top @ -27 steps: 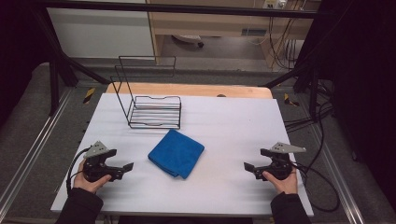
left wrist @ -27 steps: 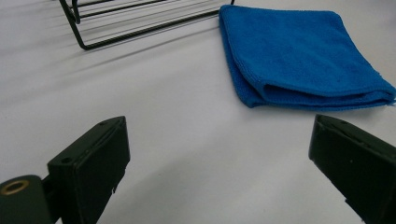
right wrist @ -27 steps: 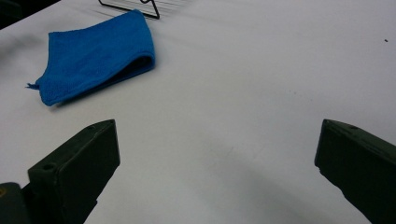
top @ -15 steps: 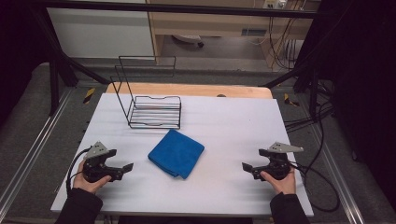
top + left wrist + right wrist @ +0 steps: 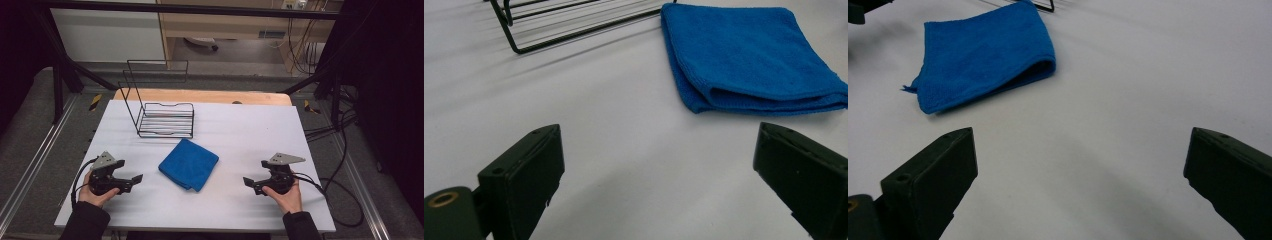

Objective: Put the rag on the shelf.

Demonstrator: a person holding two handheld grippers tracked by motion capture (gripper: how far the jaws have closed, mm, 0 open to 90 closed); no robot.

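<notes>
Between my spread jaws nothing is grasped: left gripper point(image 5: 134, 179) and right gripper point(image 5: 248, 183) rest on the white bench point(image 5: 250, 130), flanking the folded blue microfibre cloth point(image 5: 189, 164). Beyond it stands the black wire rack point(image 5: 165, 120); I judge all work remains.

Your high view looked forward and down from above your side, taking in the whole tabletop point(image 5: 240, 130). Your left gripper view sat low and close over the tabletop, facing the cloth point(image 5: 749, 55) and the rack point(image 5: 574, 25). Your right gripper view sat just as low, facing the cloth from the opposite side. All three views shared the cloth; the rack showed in each too.
</notes>
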